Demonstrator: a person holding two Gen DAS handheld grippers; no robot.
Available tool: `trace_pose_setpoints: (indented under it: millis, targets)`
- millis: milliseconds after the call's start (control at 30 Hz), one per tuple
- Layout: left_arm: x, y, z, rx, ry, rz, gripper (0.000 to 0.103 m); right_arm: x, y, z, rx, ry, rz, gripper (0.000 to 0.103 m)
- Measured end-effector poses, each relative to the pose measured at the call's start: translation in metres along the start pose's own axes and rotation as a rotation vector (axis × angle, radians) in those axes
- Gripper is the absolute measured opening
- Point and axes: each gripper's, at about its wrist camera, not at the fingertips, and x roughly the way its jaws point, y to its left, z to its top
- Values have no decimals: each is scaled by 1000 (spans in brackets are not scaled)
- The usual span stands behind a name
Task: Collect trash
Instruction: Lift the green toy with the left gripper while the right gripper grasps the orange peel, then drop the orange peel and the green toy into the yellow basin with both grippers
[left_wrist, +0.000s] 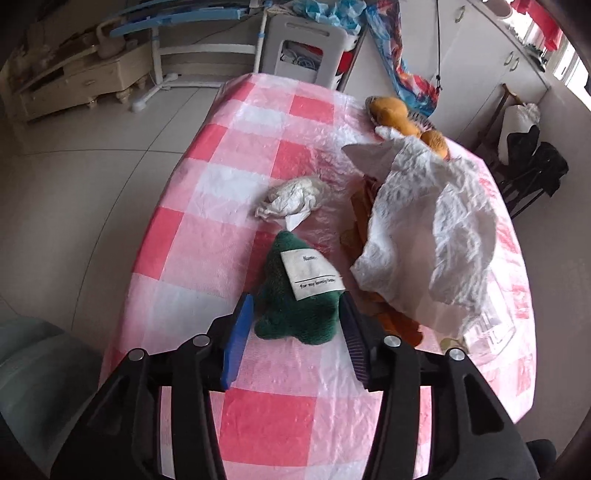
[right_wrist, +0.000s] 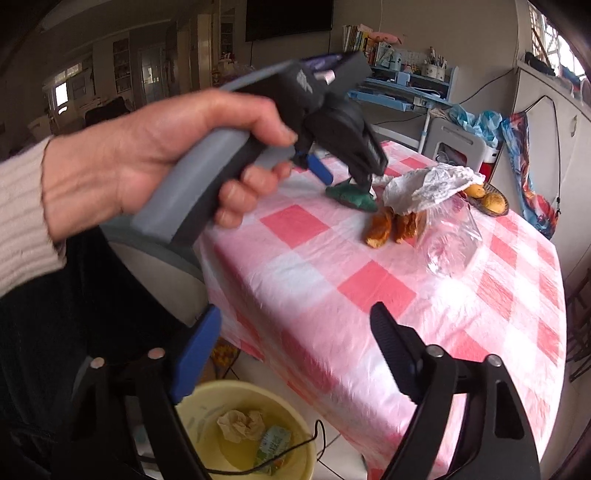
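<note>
A green plush toy (left_wrist: 295, 295) with a white label lies on the pink checked table (left_wrist: 258, 424). My left gripper (left_wrist: 295, 301) straddles it, and both pads touch its sides. Just beyond it sit a crumpled tissue (left_wrist: 291, 199) and a big crumpled white paper (left_wrist: 424, 221) lying over brown scraps (left_wrist: 402, 325). In the right wrist view a hand holds the left gripper (right_wrist: 345, 182) down on the toy (right_wrist: 351, 195). My right gripper (right_wrist: 295, 310) hangs open and empty over the table's near edge. Below it, a yellow bin (right_wrist: 251, 386) holds crumpled paper and a packet.
Brown scraps (right_wrist: 380, 229), a clear plastic bag (right_wrist: 450, 240) and a dish of yellow fruit (right_wrist: 491, 201) lie on the table's right side. A white chair (left_wrist: 295, 48) stands at the far end. A thin black cable crosses the bin.
</note>
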Motion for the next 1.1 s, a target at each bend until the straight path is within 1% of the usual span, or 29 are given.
trace_pose_setpoints:
  millis: [33,67,100,133,167,267,433,467,533,567,633,767,833,967,1067,1100]
  targets:
    - [7,3,1,-14,19,-19,45,6,-2,6,5,-2,2,72]
    - [8,5,1,-20,14,-32,36,13,-6,12,11,-2,2,71]
    - [7,6,3,-18,10,-42,33,20,-10,18,19,-2,1,68]
    - [4,7,4,-24,4,-71,27,26,-14,24,30,-1,1,65]
    - [0,8,5,-29,-7,-82,26,33,-18,28,44,4,4,64]
    - [-18,7,7,-19,-44,-106,25,53,-35,38,95,24,5,60]
    - [-40,15,9,-47,-82,-136,25,79,-68,47,215,62,0,49]
    - [-43,17,10,-55,-87,-145,26,82,-72,49,235,68,6,47]
    - [-48,19,10,-66,-95,-160,26,89,-80,52,267,82,19,40]
    - [-49,19,10,-68,-97,-165,26,91,-81,53,272,87,20,39]
    - [-52,18,11,-67,-101,-174,26,97,-82,55,266,103,10,35]
    - [-56,15,8,-56,-115,-167,27,102,-82,58,253,104,-27,29]
    - [-58,16,8,-58,-118,-168,27,104,-83,58,256,103,-40,21]
    - [-60,19,7,-57,-124,-167,27,98,-83,58,236,82,-31,20]
    - [-62,19,7,-59,-127,-165,27,86,-84,59,202,68,13,20]
    - [-62,20,6,-58,-127,-164,27,80,-83,59,184,60,43,20]
